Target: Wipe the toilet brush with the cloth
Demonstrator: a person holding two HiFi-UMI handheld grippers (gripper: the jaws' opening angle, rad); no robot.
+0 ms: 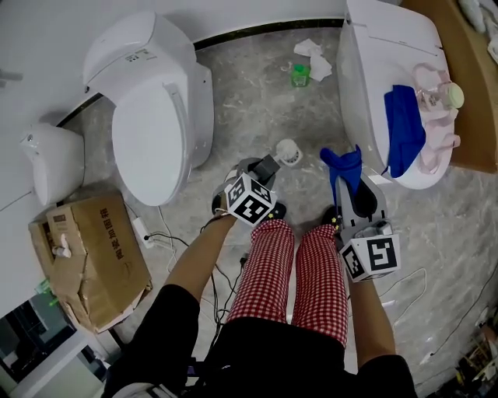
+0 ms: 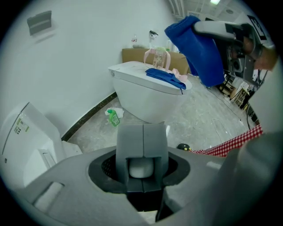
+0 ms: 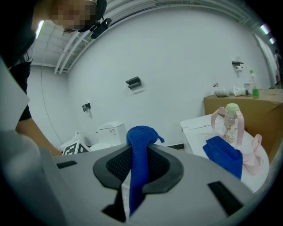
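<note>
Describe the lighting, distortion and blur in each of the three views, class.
Head view: even light, sharp, dark skirting bowed. Left gripper view: black fisheye rim, ceiling lamp glaring, left gripper soft around the brush handle. Right gripper view: same rim; blue cloth in the right gripper crisp.

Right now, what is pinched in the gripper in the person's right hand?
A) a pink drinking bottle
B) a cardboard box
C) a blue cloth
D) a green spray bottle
C: the right gripper view shows the blue cloth clamped between the jaws of the right gripper, with its bunched end sticking out beyond them.
</note>
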